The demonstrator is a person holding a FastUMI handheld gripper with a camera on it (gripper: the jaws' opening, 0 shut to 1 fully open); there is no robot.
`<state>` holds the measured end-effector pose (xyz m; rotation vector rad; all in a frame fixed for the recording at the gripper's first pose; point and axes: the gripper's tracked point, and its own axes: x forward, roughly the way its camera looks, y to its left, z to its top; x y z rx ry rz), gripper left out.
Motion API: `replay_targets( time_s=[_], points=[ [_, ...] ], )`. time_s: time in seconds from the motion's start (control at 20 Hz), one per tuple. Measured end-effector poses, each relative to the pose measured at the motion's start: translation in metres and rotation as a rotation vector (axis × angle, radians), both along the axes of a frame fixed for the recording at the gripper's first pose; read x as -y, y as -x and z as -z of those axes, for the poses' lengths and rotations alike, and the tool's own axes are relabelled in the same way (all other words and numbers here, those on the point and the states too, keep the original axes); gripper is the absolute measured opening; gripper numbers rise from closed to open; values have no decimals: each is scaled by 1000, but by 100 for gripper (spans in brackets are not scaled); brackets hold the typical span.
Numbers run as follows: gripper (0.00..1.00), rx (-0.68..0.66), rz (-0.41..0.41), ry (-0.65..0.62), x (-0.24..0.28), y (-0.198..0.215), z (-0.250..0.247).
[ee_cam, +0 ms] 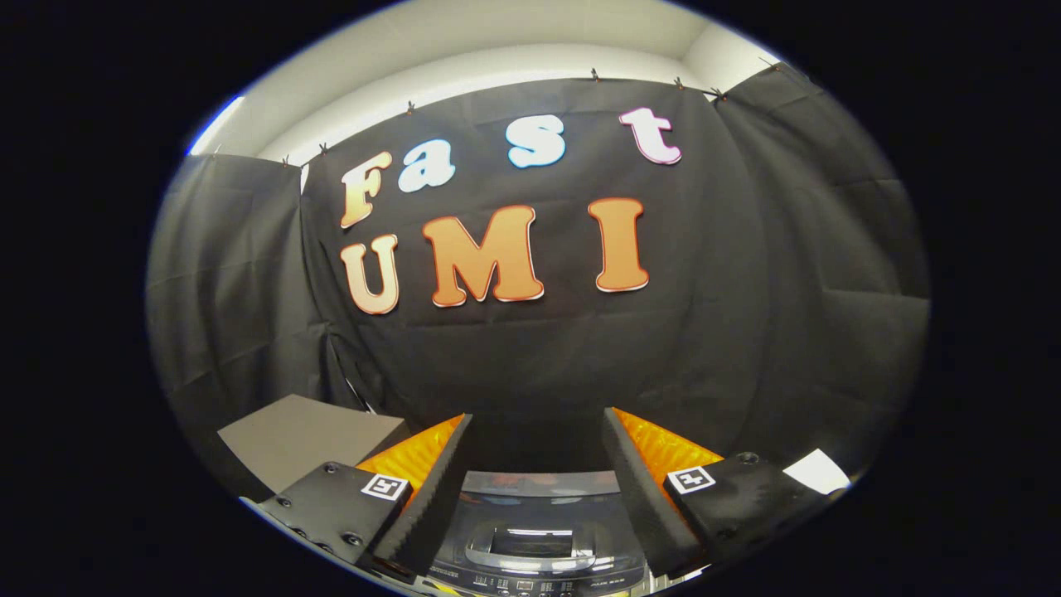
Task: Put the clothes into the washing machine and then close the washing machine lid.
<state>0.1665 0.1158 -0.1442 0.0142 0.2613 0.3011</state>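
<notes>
The washing machine (537,543) sits low between and just beyond my fingers. I see its dark glossy lid with a silver handle recess and, nearest me, the control panel. The lid looks flat and shut, reflecting the booth. My gripper (537,431) stands open above it with nothing between its fingers. The left finger (431,489) and the right finger (642,485) show black ribbed pads backed with orange. No clothes are between the fingers.
A grey flat surface (302,435) lies to the left beyond the left finger. A small white patch (816,471) shows at the right past the right finger. The black cloth wall stands close behind the machine.
</notes>
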Motion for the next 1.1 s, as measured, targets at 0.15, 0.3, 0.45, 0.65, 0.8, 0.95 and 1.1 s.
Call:
replay_targets(
  time_s=[0.15,0.3,0.45,0.65,0.8,0.95,1.1],
  points=[
    [98,51,11,6,16,14,-29],
    [98,69,22,-17,32,29,-52],
    [98,103,51,-22,52,38,-71],
    [98,127,82,25,75,49,-83],
    [98,136,94,26,85,58,-93],
    [98,146,111,18,95,62,-99],
    [98,150,121,19,102,64,-99]
  ],
)
